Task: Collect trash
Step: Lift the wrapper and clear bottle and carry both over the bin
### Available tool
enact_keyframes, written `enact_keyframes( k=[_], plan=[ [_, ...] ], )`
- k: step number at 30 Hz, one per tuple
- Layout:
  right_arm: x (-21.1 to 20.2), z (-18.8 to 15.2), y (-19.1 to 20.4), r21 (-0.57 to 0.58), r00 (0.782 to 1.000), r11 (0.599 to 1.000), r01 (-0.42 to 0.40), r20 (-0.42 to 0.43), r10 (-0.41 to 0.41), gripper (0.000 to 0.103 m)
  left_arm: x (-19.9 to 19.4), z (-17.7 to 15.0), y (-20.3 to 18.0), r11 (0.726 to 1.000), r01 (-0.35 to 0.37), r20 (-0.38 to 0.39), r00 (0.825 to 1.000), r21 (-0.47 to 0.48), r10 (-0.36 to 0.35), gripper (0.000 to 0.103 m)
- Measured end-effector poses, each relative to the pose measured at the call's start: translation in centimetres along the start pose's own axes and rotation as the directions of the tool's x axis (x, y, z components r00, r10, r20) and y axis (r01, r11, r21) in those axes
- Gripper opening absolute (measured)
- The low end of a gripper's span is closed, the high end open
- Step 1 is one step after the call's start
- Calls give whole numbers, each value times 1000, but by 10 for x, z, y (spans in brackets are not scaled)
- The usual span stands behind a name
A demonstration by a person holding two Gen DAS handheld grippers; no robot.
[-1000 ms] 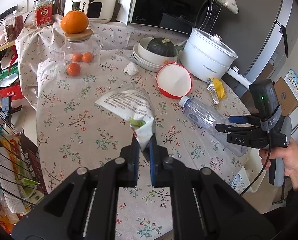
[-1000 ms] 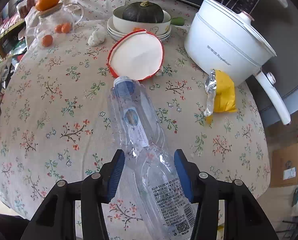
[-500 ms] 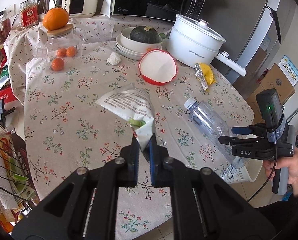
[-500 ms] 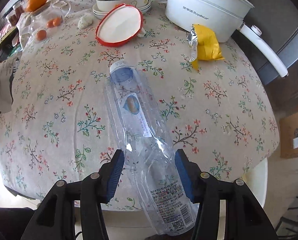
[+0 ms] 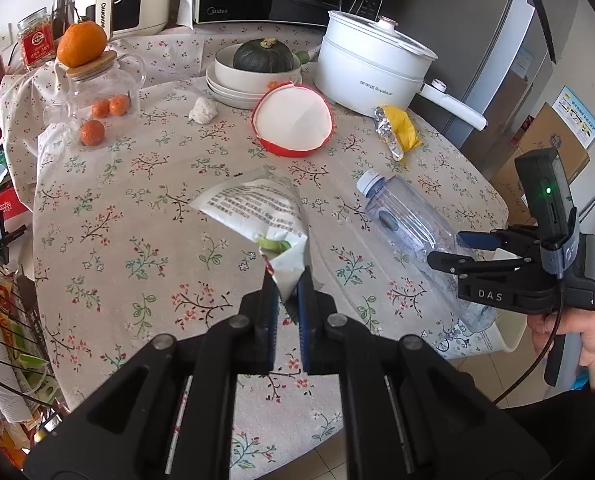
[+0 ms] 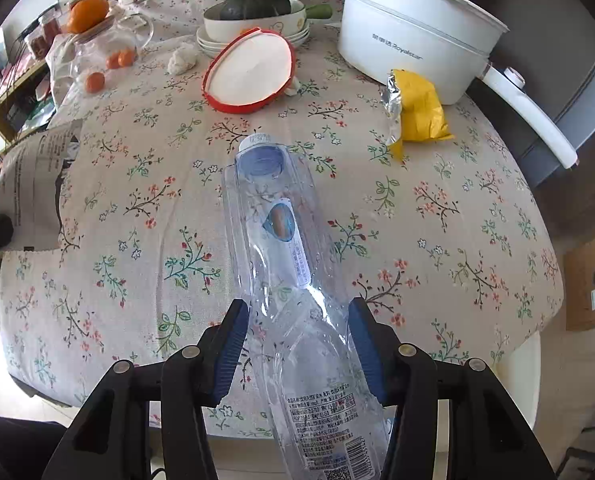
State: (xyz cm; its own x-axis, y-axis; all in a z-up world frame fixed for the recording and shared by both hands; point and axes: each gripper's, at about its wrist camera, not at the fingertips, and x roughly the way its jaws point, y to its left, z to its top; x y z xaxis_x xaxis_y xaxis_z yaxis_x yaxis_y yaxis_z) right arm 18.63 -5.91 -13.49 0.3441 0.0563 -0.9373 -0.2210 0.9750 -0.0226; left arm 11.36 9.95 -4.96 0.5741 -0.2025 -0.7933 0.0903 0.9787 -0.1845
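A: Plastic, clear and crumpled: the bottle (image 6: 287,264) is clamped near its base between the right gripper (image 6: 299,344)'s ribbed blue pads, cap pointing toward the red-rimmed paper bowl (image 6: 253,72).

B: And the left gripper (image 5: 287,300)?

A: Pinched shut on a creased white printed wrapper (image 5: 257,216), held on the near side of that bowl.

B: Beyond?

A: Yellow foil-edged wrapper (image 6: 417,112) right of the bowl on the floral cloth (image 6: 137,200); glossy white pot (image 6: 409,32) behind it.
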Motion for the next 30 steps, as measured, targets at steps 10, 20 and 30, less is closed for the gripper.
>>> enact_keyframes(
  k=[10, 20, 30],
  plan=[
    [-61, -29, -64, 161, 990, 985, -62, 138, 40, 53, -1, 3, -47, 996, 50, 24, 998, 77, -52, 10],
    [-94, -81, -147, 317, 986, 948, -27, 167, -27, 53, 15, 5, -121, 974, 137, 12, 990, 181, -141, 10],
    [-99, -141, -228, 482, 987, 876, 13, 134, -88, 53, 45, -5, -217, 916, 275, -52, 961, 293, -272, 10]
  ],
)
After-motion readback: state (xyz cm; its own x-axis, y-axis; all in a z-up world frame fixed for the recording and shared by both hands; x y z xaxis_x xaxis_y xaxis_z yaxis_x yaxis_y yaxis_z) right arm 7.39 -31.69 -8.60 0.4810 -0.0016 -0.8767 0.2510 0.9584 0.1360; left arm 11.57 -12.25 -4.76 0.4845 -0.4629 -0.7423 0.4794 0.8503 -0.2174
